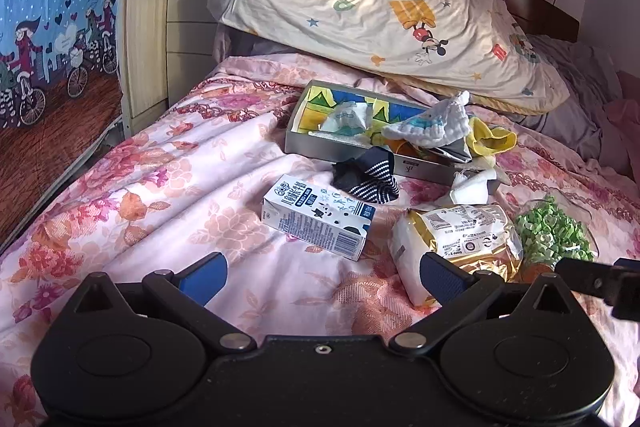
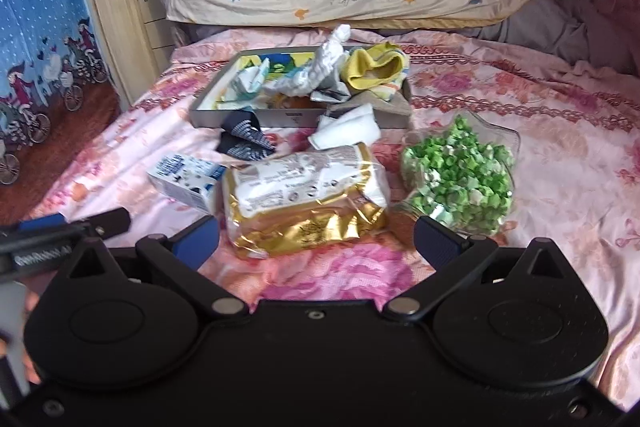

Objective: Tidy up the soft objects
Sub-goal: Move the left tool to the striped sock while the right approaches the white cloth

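Tongs both spread wide, grasping nothing: our left gripper (image 1: 322, 279) hovers before milk carton (image 1: 318, 217), right gripper (image 2: 316, 237) before gold wipes pack (image 2: 304, 195). Dark striped sock (image 1: 368, 177) and white cloth (image 2: 348, 131) lie just outside tray (image 1: 352, 155). Risk we judge: pinching bedsheet (image 1: 160, 187) along with sock. Carton, pack, bag of green stars (image 2: 460, 171) crowd approach.

My left gripper (image 1: 322, 281) and right gripper (image 2: 316, 241): matte black bodies, blue finger pads (image 1: 206, 277), silver pivot screws, round side housings.
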`<action>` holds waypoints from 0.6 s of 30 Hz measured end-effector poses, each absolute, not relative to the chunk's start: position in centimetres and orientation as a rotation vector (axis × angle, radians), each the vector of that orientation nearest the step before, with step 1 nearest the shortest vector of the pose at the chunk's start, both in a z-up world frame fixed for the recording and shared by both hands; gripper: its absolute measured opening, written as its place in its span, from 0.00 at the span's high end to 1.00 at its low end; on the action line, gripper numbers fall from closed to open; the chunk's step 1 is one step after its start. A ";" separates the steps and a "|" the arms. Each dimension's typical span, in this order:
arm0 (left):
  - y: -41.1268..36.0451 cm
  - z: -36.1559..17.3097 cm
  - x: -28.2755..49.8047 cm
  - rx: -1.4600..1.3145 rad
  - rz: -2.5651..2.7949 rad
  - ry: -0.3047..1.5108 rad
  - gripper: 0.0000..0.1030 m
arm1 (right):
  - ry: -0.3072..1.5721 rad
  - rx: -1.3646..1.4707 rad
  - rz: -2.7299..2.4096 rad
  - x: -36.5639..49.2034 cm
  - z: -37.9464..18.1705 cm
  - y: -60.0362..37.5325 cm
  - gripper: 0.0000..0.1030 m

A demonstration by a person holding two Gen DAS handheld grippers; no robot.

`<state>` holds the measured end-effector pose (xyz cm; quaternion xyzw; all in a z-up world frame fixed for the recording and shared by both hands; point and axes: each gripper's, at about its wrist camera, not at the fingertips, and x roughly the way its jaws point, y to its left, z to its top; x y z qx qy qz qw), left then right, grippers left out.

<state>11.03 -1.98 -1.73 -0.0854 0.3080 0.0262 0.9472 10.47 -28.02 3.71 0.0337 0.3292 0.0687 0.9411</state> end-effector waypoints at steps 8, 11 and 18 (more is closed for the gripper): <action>-1.7 -0.3 13.1 -0.231 0.075 0.651 0.01 | 0.634 0.014 0.152 15.1 6.8 -28.2 0.01; -1.7 0.4 15.0 -0.234 0.087 0.654 0.01 | 0.613 0.002 0.155 17.0 7.5 -28.1 0.00; -2.3 1.0 20.4 -0.183 0.079 0.620 0.01 | 0.573 0.001 0.131 21.8 7.7 -27.7 0.01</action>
